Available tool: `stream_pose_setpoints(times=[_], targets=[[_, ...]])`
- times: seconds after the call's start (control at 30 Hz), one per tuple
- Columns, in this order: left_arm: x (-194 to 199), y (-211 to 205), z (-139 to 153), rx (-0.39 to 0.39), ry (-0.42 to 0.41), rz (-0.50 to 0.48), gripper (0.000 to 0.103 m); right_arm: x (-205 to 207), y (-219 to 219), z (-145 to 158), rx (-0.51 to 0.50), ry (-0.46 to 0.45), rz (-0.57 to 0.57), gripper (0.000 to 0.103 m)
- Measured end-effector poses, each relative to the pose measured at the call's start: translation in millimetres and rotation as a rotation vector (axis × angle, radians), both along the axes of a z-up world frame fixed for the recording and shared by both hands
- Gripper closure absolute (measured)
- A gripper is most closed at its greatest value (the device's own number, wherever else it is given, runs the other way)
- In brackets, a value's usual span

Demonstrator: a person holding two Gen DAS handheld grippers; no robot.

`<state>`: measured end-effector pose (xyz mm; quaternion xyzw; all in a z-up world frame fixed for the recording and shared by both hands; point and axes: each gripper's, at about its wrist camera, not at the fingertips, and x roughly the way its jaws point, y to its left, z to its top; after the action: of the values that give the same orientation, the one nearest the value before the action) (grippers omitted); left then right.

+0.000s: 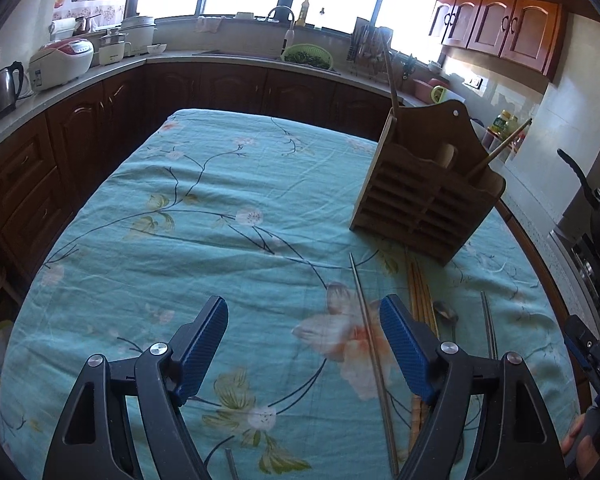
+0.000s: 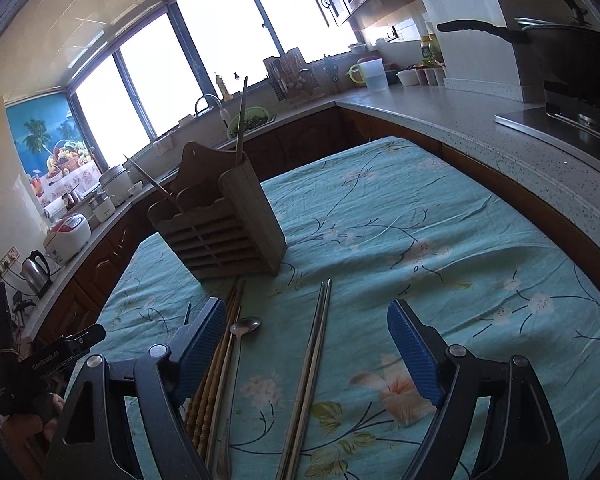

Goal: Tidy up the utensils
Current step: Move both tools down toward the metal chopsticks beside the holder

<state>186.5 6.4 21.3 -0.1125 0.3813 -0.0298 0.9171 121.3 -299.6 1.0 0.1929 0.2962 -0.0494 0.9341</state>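
- A wooden utensil holder stands upright on a table draped in a teal floral cloth, the landmark for everything else here; two sticks already lean out of its top slots, which suggests sorting is under way.
- On the cloth just in front of the holder lie the loose pieces, roughly parallel and pointing towards it: a single metal chopstick, a bundle of wooden chopsticks, a metal spoon beside them, and a pair of metal chopsticks furthest to the right of the holder's front.
- The left gripper hovers with its jaws spread wide and empty, the single metal chopstick lying between them (probably its next pick, with the wooden bundle close beside the right-hand pad).
- The right gripper is likewise wide open and holds nothing, straddling the metal pair and the spoon.
- Well behind the holder run the kitchen counters, with a green colander at the sink; nothing blocks the path to the holder, though the tightly packed utensils could be nudged together.
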Motion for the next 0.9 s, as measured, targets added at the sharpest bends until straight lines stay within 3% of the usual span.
stream_pose_setpoints(times=[0.13,0.23,0.4,0.5,0.9], targets=[[1,-6,-2,0.017,0.028,-0.012,0.025,3,8,-8,-0.011,0.024,0.032,0.02],[3,-11,-1,0.03,0.035,-0.019,0.025,7,13,-10,-0.027,0.031,0.05,0.029],[12,-21,-3,0.056,0.065,-0.036,0.027,21,17,-17,-0.035,0.078,0.069,0.06],[20,-26,-3,0.062,0.078,-0.049,0.031,32,18,-23,-0.036,0.11,0.082,0.071],[82,-45,-25,0.098,0.153,-0.116,0.049,76,16,-48,-0.036,0.224,0.128,0.085]])
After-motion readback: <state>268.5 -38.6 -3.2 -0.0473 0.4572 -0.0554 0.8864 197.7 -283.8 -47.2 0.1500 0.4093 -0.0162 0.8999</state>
